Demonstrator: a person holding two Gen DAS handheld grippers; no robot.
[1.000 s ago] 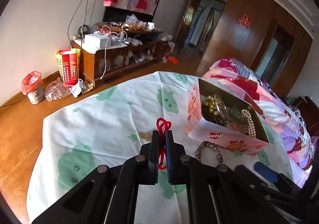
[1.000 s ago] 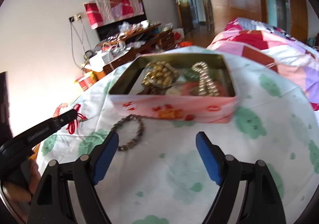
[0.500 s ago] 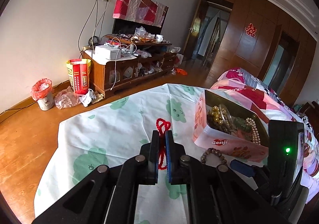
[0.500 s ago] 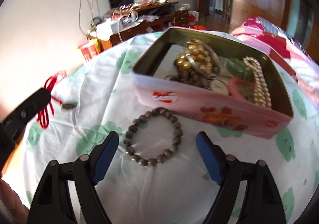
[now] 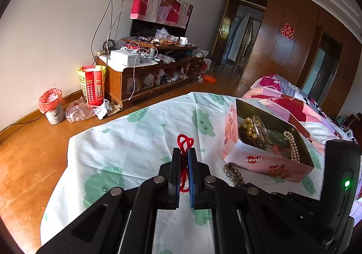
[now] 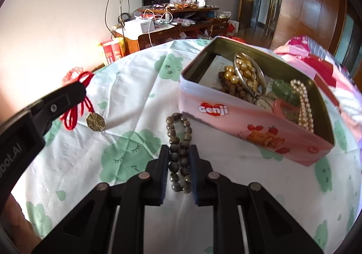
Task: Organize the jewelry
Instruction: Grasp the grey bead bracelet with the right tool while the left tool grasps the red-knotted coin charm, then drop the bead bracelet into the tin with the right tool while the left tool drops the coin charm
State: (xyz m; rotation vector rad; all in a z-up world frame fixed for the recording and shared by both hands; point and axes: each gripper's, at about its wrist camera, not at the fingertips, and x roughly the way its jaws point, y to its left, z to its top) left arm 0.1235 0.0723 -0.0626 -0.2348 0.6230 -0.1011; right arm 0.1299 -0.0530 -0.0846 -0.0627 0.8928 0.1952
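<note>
My left gripper (image 5: 184, 154) is shut on a red cord (image 5: 185, 144) and holds it above the cloth. In the right wrist view the red cord (image 6: 74, 116) hangs from the left gripper (image 6: 79, 86) with a brass octagonal pendant (image 6: 95, 122) at its end. My right gripper (image 6: 179, 152) is shut on a brown bead bracelet (image 6: 179, 138), squeezed narrow between the pads on the cloth; it also shows in the left wrist view (image 5: 233, 173). The pink Genji tin (image 6: 248, 123) stands open to the right, also in the left wrist view (image 5: 260, 161), holding several bead strands.
The white cloth with green prints (image 6: 131, 152) covers the table (image 5: 126, 147). A bed with a pink quilt (image 5: 287, 100) lies behind the tin. A cluttered wooden cabinet (image 5: 149, 73) and a bin (image 5: 52, 109) stand on the floor by the wall.
My right gripper moved forward and closed on the brown bead bracelet, pinching it narrow. My left gripper lifted a little with the red cord still in it.
</note>
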